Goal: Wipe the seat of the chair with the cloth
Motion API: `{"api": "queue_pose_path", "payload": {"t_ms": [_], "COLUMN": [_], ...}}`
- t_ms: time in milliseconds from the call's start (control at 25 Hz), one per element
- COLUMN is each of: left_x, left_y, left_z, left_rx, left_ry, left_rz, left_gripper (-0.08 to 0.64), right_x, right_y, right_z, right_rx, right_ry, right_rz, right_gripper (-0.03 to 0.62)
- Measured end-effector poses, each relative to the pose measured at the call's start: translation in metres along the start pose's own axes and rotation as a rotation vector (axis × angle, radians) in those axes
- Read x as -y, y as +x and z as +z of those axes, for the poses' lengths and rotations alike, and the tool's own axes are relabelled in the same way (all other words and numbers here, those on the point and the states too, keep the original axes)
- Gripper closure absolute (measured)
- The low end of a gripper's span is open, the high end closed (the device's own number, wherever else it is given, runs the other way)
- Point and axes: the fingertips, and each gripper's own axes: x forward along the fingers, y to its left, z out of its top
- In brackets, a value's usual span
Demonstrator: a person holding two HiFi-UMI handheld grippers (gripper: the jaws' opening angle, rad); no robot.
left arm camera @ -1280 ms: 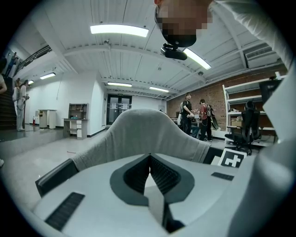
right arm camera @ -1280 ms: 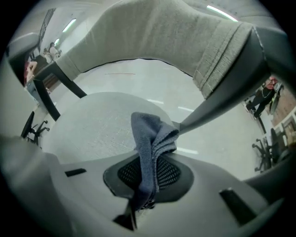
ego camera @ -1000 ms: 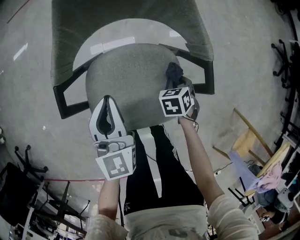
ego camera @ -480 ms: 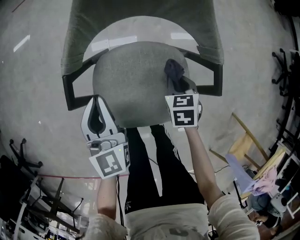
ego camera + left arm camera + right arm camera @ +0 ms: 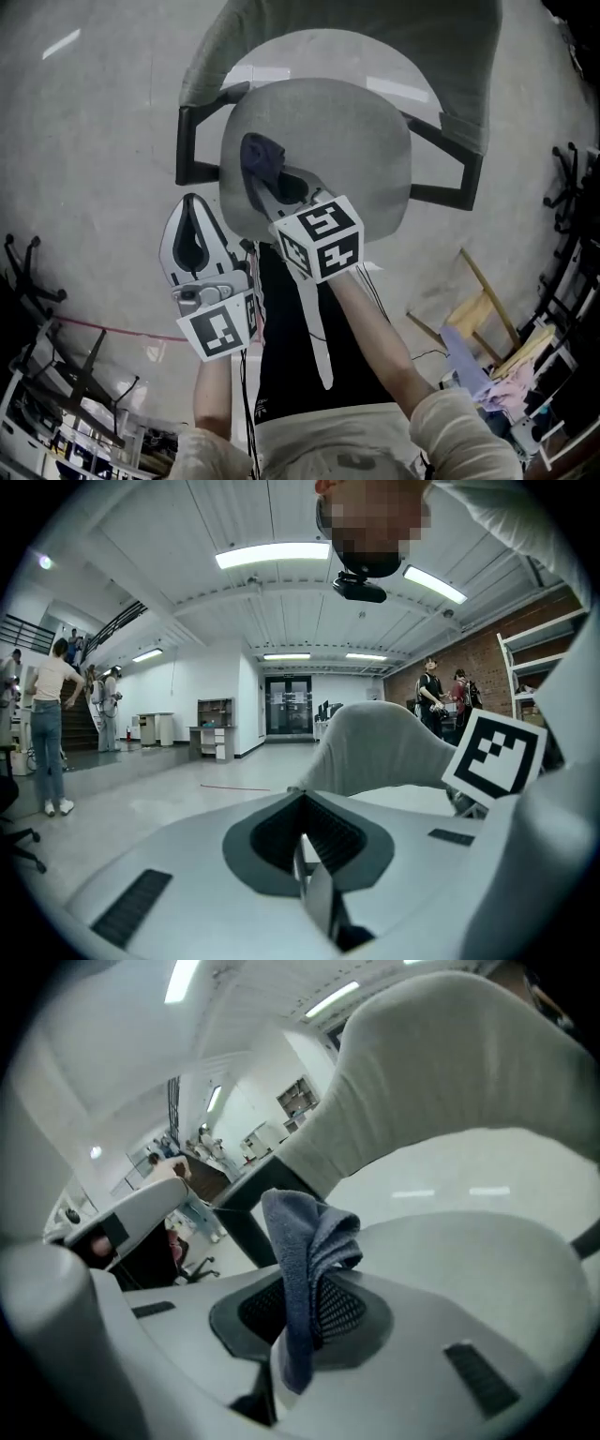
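Note:
A grey upholstered chair stands below me; its rounded seat (image 5: 347, 141) fills the upper middle of the head view, with the backrest (image 5: 375, 47) beyond it. My right gripper (image 5: 265, 180) is shut on a dark blue cloth (image 5: 259, 159), which rests on the left part of the seat. In the right gripper view the cloth (image 5: 305, 1269) hangs folded between the jaws, with the chair backrest (image 5: 450, 1063) behind. My left gripper (image 5: 192, 208) is shut and holds nothing, off the seat's left front edge, above the floor. The left gripper view shows its closed jaws (image 5: 302, 841) with nothing between them.
The chair's black armrests (image 5: 187, 150) flank the seat on both sides. A wooden frame (image 5: 492, 300) and piled items (image 5: 525, 375) lie at the lower right. Black office-chair bases (image 5: 23, 281) sit at the left. People stand in the distance (image 5: 52, 724) in the left gripper view.
The right gripper has dragged the cloth from the right side of the seat across to its left side. The left gripper stays beside the seat's front edge.

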Motion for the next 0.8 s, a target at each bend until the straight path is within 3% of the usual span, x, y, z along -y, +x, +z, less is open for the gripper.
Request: {"api": "queue_pose_path", "payload": {"t_ms": [160, 280, 520, 800], "left_x": [-0.022, -0.04, -0.056, -0.041], "left_y": [-0.014, -0.023, -0.033, -0.037], "left_z": [-0.008, -0.013, -0.024, -0.025], "left_rx": [-0.014, -0.018, -0.028, -0.039], "left_ry": [0.0, -0.004, -0.019, -0.023], "left_rz": [0.042, 0.083, 0.14, 0.119], "left_gripper": [0.545, 0.545, 0.545, 0.545], "right_x": [-0.037, -0.05, -0.051, -0.04], "right_y": [0.032, 0.049, 0.073, 0.068], "right_z": [-0.038, -0.073, -0.126, -0.137], "right_rx": [-0.056, -0.11, -0.225, -0.265], "right_ry": [0.259, 0.419, 0.393, 0.353], "right_rz": [0.128, 0.164, 0.142, 0.064], "right_gripper": [0.543, 0.543, 0.543, 0.543]}}
